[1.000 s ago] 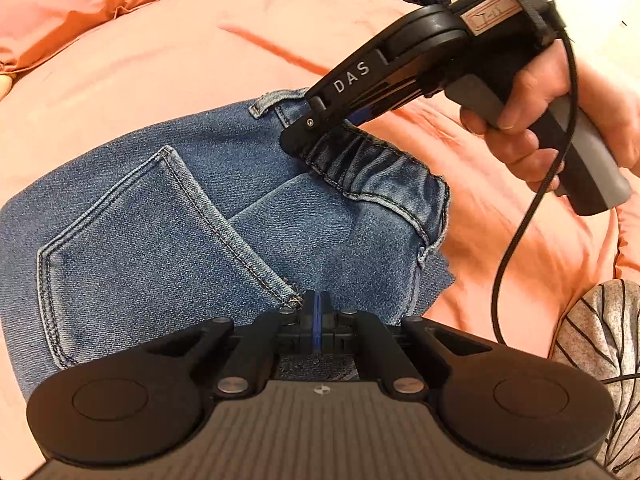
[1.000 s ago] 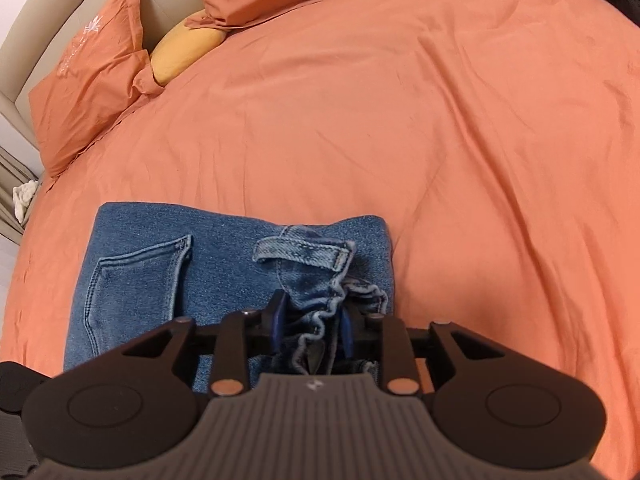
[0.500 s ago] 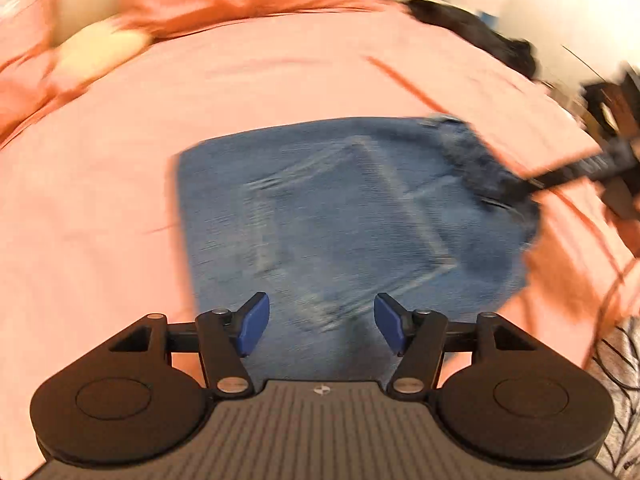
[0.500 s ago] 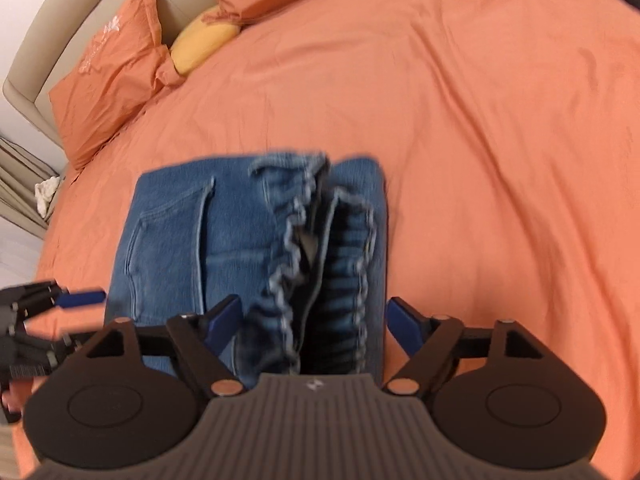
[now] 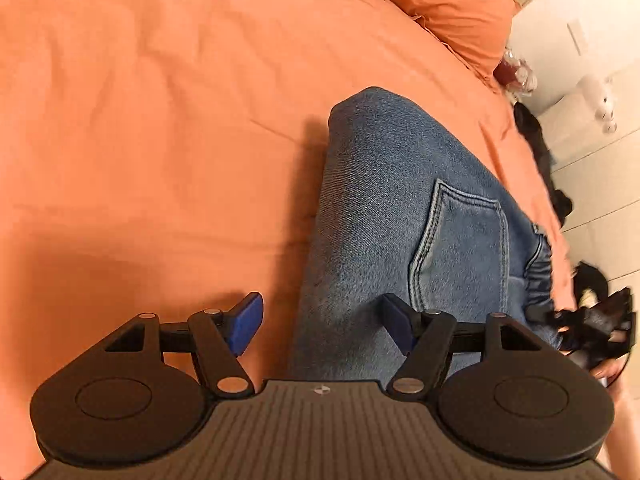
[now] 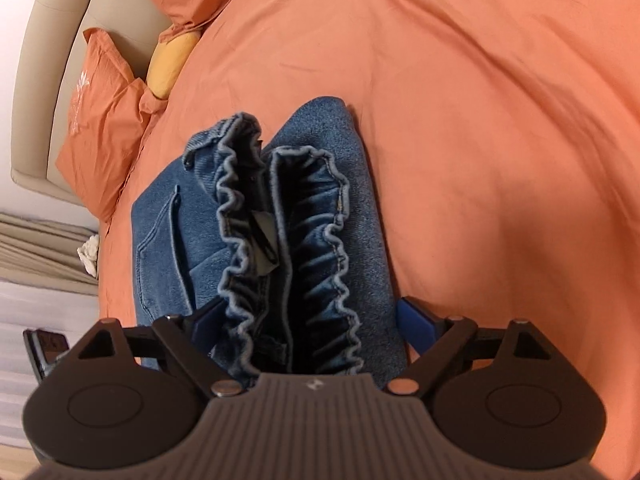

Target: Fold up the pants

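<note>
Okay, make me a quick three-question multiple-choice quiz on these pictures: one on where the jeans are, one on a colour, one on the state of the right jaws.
1. Where do the folded jeans lie?
A. on the bed cover
B. on a wooden floor
C. in a basket

2. What colour is the small cushion between the pillows?
A. green
B. yellow
C. white

3. How do the jaws of the right gripper stand?
A. shut flat on each other
B. out of view
C. open, astride the ruffled waistband

Key: 1 A, orange cover surrounds the denim; 2 B, it shows yellow beside the headboard; 3 C, both blue pads stand clear of the fabric, having just opened.
</note>
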`<state>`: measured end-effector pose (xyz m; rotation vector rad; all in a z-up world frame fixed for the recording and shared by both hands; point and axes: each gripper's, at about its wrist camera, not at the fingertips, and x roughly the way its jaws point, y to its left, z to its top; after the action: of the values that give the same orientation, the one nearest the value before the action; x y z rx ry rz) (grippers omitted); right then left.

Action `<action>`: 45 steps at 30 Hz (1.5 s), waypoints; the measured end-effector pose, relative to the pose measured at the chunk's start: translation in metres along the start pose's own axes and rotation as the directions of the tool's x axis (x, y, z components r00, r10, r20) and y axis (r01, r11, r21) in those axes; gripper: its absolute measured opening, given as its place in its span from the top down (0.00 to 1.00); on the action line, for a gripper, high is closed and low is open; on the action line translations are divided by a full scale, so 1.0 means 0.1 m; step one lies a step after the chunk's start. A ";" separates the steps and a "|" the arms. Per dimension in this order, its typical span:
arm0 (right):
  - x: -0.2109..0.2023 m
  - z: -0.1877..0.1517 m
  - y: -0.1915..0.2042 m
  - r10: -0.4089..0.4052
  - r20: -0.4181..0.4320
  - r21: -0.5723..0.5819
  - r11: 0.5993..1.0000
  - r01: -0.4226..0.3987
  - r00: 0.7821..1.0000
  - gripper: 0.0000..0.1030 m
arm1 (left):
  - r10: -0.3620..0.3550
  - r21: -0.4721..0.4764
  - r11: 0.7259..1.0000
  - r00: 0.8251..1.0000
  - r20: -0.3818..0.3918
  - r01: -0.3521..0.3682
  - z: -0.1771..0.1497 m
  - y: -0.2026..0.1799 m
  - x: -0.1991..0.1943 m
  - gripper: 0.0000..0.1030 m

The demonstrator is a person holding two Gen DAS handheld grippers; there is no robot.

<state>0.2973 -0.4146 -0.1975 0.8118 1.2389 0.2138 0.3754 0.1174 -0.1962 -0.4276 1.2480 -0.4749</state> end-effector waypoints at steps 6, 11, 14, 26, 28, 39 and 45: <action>0.09 0.01 -0.06 0.027 -0.001 -0.008 1.000 -0.027 1.000 0.34 | -0.046 -0.045 0.998 0.998 -0.051 0.044 0.06 0.07 0.19 0.41; -0.01 -0.05 0.12 0.008 0.026 -0.060 0.998 -0.006 1.000 0.52 | -0.050 -0.030 0.998 0.997 -0.054 0.049 0.05 -0.01 0.16 0.62; -0.10 -0.08 0.23 0.003 0.044 -0.074 0.997 0.000 0.999 0.59 | -0.069 -0.026 0.997 0.997 -0.035 0.068 0.04 -0.07 0.05 0.76; -0.32 -0.32 1.20 0.080 0.075 -0.202 0.977 -0.064 0.994 0.64 | -0.007 0.062 0.998 0.997 0.075 0.002 -0.05 -0.11 -0.85 0.82; -0.24 -0.40 1.45 0.108 0.065 -0.223 0.970 -0.091 0.992 0.64 | 0.014 0.058 0.998 0.994 0.110 -0.020 -0.07 0.02 -1.15 0.82; 0.87 -1.09 2.82 0.238 -0.062 -0.301 0.921 -0.245 0.969 0.64 | 0.233 0.007 0.971 0.948 0.215 -0.240 -0.28 0.93 -2.51 0.82; 1.57 -1.35 3.29 0.235 -0.121 -0.318 0.911 -0.262 0.965 0.64 | 0.299 -0.054 0.954 0.931 0.208 -0.295 -0.30 1.48 -2.70 0.82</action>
<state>0.3204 -0.0351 -0.1144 0.6686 1.1312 0.6515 0.2965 0.3894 -0.0723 -0.2922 1.0852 -0.1513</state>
